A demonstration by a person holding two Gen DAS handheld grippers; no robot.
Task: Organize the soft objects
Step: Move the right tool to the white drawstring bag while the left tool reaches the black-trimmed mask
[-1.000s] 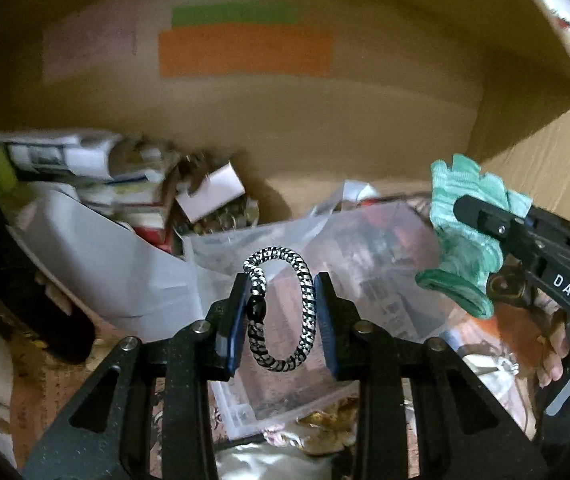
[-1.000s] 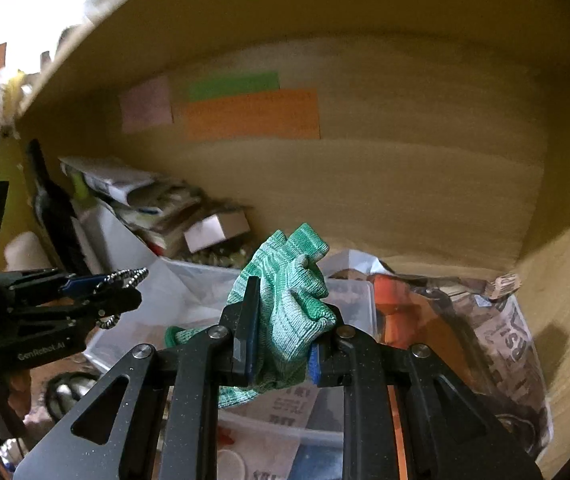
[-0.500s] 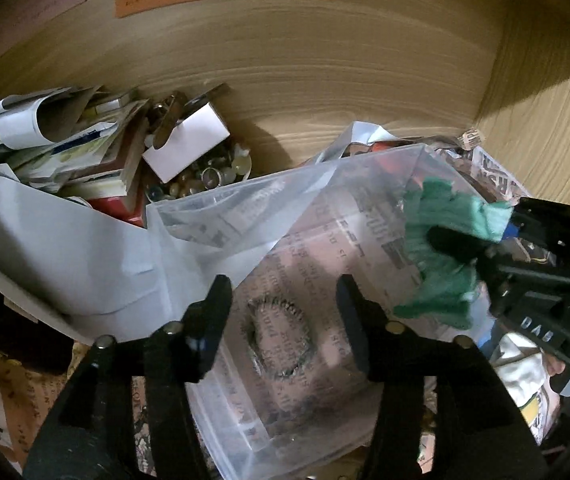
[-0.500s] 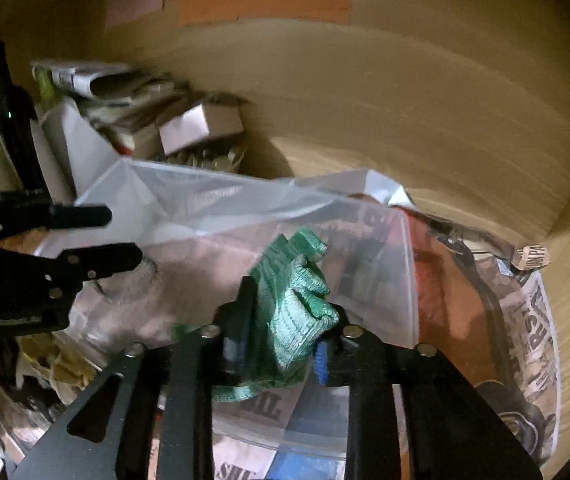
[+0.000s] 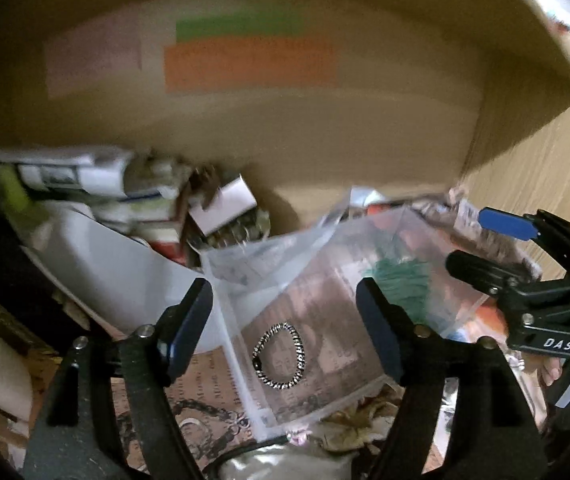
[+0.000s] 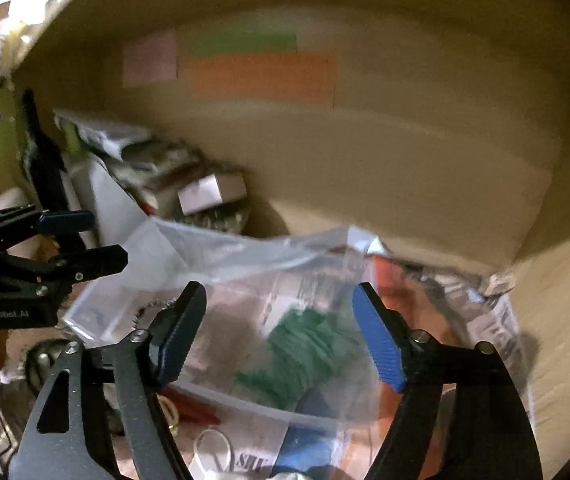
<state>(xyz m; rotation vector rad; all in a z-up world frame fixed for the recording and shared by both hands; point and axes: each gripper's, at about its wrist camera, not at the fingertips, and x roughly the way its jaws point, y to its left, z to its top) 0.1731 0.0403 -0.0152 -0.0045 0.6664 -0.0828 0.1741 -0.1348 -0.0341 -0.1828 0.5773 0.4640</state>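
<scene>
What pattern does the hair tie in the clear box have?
Black-and-white stripes, with a black joint; the hair tie shows best in the left wrist view.

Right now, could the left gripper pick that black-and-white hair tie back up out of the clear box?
Probably yes. The left gripper is open right over the hair tie, which lies alone on the floor of the clear box. The green glove lies off to the right, apart from it.

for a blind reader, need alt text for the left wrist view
The open left gripper hangs over a clear bin holding a black-and-white hair tie and a green glove. The right gripper, also open, is at the right edge, with clutter behind.
</scene>
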